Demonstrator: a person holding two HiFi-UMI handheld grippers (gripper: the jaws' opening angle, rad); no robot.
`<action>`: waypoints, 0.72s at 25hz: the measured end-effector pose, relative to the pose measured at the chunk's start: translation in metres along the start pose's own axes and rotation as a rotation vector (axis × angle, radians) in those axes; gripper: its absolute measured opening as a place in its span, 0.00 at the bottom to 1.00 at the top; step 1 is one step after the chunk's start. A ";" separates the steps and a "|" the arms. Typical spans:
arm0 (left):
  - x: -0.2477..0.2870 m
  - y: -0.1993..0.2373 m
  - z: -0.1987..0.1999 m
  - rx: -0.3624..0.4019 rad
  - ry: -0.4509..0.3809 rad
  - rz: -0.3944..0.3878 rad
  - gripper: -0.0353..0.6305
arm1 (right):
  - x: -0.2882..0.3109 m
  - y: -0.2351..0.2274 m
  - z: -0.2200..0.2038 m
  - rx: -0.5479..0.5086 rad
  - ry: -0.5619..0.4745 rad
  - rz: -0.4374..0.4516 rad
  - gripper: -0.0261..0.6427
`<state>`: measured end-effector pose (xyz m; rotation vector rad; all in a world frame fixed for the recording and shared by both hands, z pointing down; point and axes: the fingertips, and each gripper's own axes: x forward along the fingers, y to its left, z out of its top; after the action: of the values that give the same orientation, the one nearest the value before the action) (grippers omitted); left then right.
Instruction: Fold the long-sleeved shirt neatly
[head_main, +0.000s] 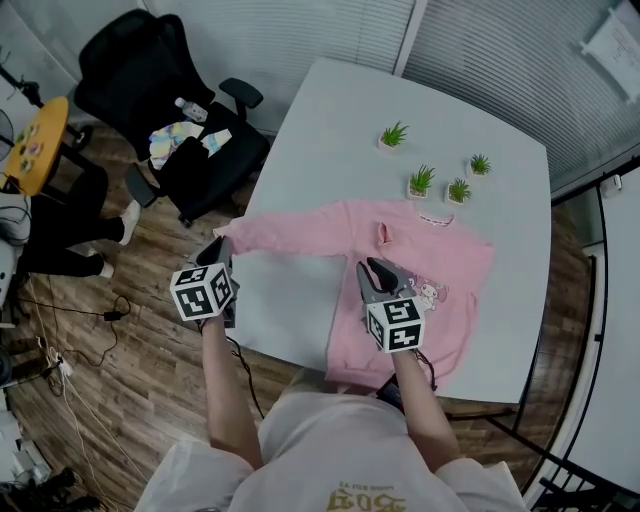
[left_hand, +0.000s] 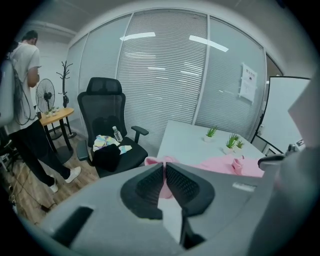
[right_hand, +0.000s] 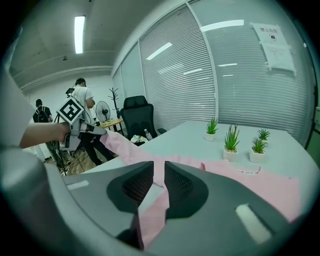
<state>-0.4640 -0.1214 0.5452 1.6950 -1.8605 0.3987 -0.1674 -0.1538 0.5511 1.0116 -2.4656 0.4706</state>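
Operator's forearms enter from the bottom of the head view, each carrying one gripper. Right gripper (head_main: 373, 268) (right_hand: 159, 180) is positioned over the near edge of the table (head_main: 330, 120); its jaws stand close together and grip a pink fold of the long-sleeved shirt (head_main: 445, 255) (right_hand: 270, 187), which hangs down from between them. Left gripper (head_main: 221, 248) (left_hand: 164, 172) is positioned at the left edge of the table; its jaws are closed on the cuff end of the sleeve (head_main: 290, 228) (right_hand: 117, 142).

The shirt body lies flat on the right part of the table, front up with a small print showing, and its hem reaches over the near edge. The sleeve runs from the body across to the left edge and is raised off the surface at the left gripper.

Four small potted plants (head_main: 421, 181) stand beyond the shirt toward the far edge, one apart to the left, three grouped near the collar.

Beyond the left edge, a black office chair (head_main: 150, 55) stands on the wood floor with a bottle (head_main: 190, 108) and crumpled cloths on its seat. A person (left_hand: 25, 100) stands farther left, next to a round yellow side table (head_main: 35, 140)
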 end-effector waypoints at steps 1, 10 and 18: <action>-0.001 -0.003 0.001 0.005 0.000 -0.004 0.09 | -0.002 0.000 0.000 0.001 -0.002 0.002 0.16; -0.017 -0.033 0.017 0.043 -0.042 -0.044 0.09 | -0.026 -0.005 0.023 0.017 -0.090 -0.035 0.06; -0.023 -0.070 0.031 0.079 -0.064 -0.093 0.09 | -0.053 -0.023 0.026 0.034 -0.121 -0.077 0.06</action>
<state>-0.4020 -0.1310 0.4955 1.8597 -1.8245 0.3885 -0.1237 -0.1505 0.5049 1.1756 -2.5211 0.4401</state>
